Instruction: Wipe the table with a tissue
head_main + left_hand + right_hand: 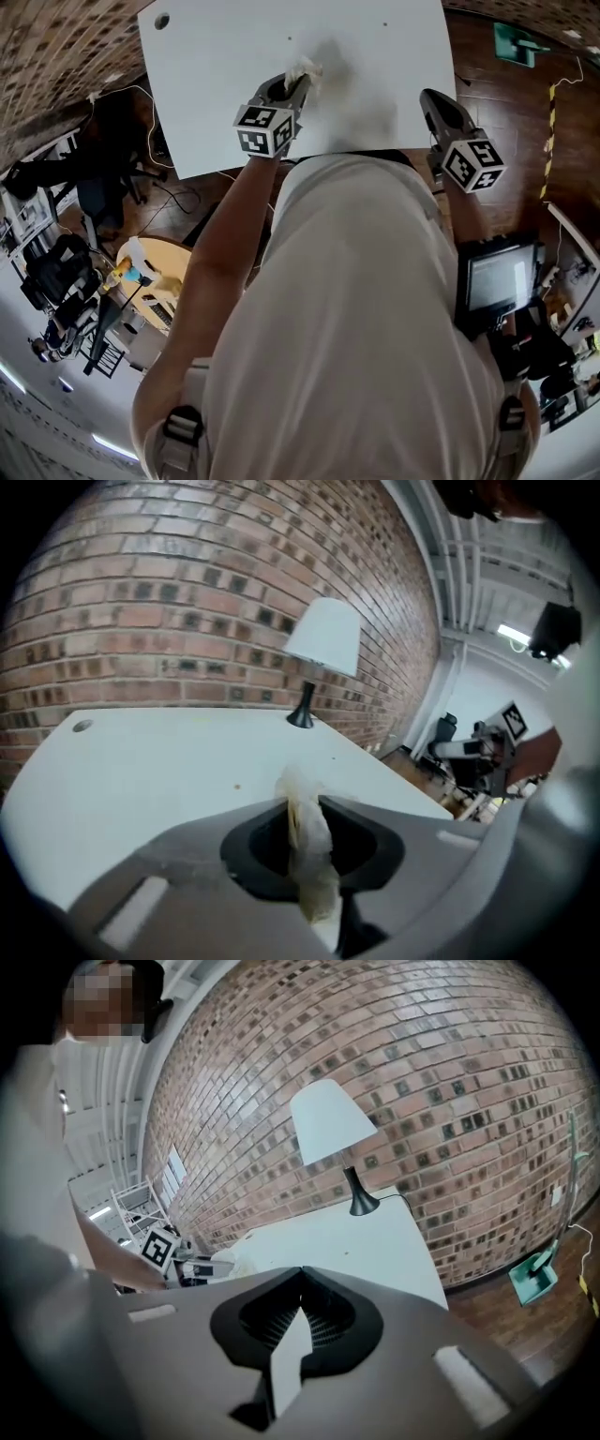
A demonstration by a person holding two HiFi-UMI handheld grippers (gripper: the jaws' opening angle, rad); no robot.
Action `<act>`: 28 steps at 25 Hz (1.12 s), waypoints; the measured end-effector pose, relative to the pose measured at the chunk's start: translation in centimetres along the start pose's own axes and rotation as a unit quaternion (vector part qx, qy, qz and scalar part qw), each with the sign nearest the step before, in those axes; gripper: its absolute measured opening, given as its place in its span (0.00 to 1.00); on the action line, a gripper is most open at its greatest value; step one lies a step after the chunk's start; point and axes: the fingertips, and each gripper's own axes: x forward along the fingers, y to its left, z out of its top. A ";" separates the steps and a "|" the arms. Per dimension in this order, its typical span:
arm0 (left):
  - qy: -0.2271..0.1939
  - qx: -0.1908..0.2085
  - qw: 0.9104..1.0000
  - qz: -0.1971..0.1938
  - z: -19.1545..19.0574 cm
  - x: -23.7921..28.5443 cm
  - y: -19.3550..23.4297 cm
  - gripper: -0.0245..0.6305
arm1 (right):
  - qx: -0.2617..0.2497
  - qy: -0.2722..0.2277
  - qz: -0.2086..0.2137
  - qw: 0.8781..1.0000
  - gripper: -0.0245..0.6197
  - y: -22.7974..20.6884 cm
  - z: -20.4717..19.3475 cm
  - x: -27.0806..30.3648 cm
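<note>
The head view looks down past the person's white shirt [356, 319] at both tools. The left gripper [302, 84] is over the white table [216, 66], a little in from the near edge and about midway along it. The right gripper [432, 99] hangs at the near right corner, well apart from the left one. A crumpled tissue [306, 69] sticks out beyond the left jaw tips. Whether it presses on the tabletop cannot be told from here.

The left gripper view settles the grip. The left gripper [302, 803] has its jaws drawn nearly together on the tissue [312, 850], a pale, yellowish wad pinched upright between the pads and poking out past them. The right gripper view shows the right gripper [300, 1274] with its tips meeting and nothing between them.

Only the gripper views show a lamp [323, 639] with a white shade and a black foot, at the table's far edge against a brick wall [187, 602]. The left gripper view also shows a small round hole [82, 726] near the far left corner.

The floor [506, 103] is dark brown wood. A green dustpan [532, 1281] lies on it by the brick wall, off the table's right side. A dark screen [497, 281] sits to the person's right.
</note>
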 end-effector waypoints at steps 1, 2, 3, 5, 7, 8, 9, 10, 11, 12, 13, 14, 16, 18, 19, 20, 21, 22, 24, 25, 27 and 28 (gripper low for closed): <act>-0.009 -0.012 1.000 0.020 0.5 -0.4 2.1 0.11 | -0.002 0.003 0.001 1.000 0.05 0.4 0.0 0.3; -0.017 -0.019 0.999 0.040 0.9 -0.8 4.1 0.11 | -0.003 0.004 0.001 1.000 0.05 0.8 0.0 0.6; -0.022 -0.023 0.998 0.059 1.3 -1.0 6.0 0.11 | -0.003 0.004 -0.002 1.000 0.05 1.0 0.0 0.7; -0.024 -0.022 0.995 0.093 2.0 -0.8 9.2 0.11 | -0.004 0.004 -0.009 1.000 0.05 1.1 0.0 0.5; -0.016 -0.015 0.993 0.116 2.3 -0.1 11.3 0.11 | -0.003 0.006 -0.022 1.000 0.05 1.1 -0.3 -0.2; -0.009 -0.009 0.992 0.123 2.3 0.4 11.9 0.11 | -0.001 0.007 -0.030 1.000 0.05 1.0 -0.5 -0.6; 0.000 -0.001 0.992 0.127 2.2 1.0 12.3 0.11 | 0.002 0.008 -0.039 0.999 0.05 0.9 -0.8 -1.1; 0.011 0.007 0.991 0.130 1.9 1.7 12.7 0.11 | 0.006 0.007 -0.048 0.999 0.05 0.8 -1.0 -1.6; 0.024 0.014 0.991 0.134 1.4 2.3 13.0 0.11 | 0.009 0.006 -0.056 0.998 0.05 0.8 -1.2 -1.9; 0.038 0.019 0.990 0.136 1.0 2.9 13.3 0.11 | 0.013 0.005 -0.063 0.998 0.05 0.8 -1.4 -2.2; 0.049 0.021 0.989 0.137 0.5 3.4 13.5 0.11 | 0.015 0.004 -0.069 0.998 0.05 1.0 -1.6 -2.5; 0.057 0.022 0.989 0.138 0.2 3.7 13.7 0.11 | 0.015 0.003 -0.074 0.997 0.05 1.1 -1.8 -2.8; 0.064 0.024 0.988 0.138 -0.3 3.9 14.0 0.11 | 0.015 0.000 -0.083 0.996 0.05 1.6 -2.2 -3.2; 0.066 0.026 0.988 0.140 -0.4 3.9 14.1 0.11 | 0.013 -0.006 -0.090 0.996 0.05 2.1 -2.4 -3.6; 0.065 0.029 0.987 0.141 -0.4 3.9 13.9 0.11 | 0.012 -0.010 -0.094 0.995 0.05 2.2 -2.5 -3.9; 0.064 0.031 0.987 0.143 -0.4 4.0 13.8 0.11 | 0.011 -0.013 -0.098 0.995 0.05 2.2 -2.5 -4.2; 0.063 0.033 0.987 0.145 -0.3 4.1 13.6 0.11 | 0.009 -0.017 -0.102 0.995 0.05 2.2 -2.5 -4.6; 0.062 0.036 0.986 0.147 -0.3 4.3 13.4 0.11 | 0.009 -0.021 -0.107 0.994 0.05 2.1 -2.5 -5.0; 0.065 0.043 0.985 0.154 -0.2 4.6 13.3 0.11 | 0.009 -0.028 -0.116 0.993 0.05 2.0 -2.3 -5.6; 0.068 0.046 0.984 0.161 -0.1 4.6 13.3 0.11 | 0.009 -0.031 -0.119 0.992 0.05 2.0 -2.2 -5.9; 0.077 0.053 0.979 0.180 -0.2 4.5 13.5 0.11 | 0.009 -0.034 -0.124 0.992 0.05 1.8 -2.1 -6.3; 0.082 0.058 0.976 0.191 -0.3 4.4 13.7 0.11 | 0.010 -0.035 -0.126 0.991 0.05 1.6 -2.2 -6.4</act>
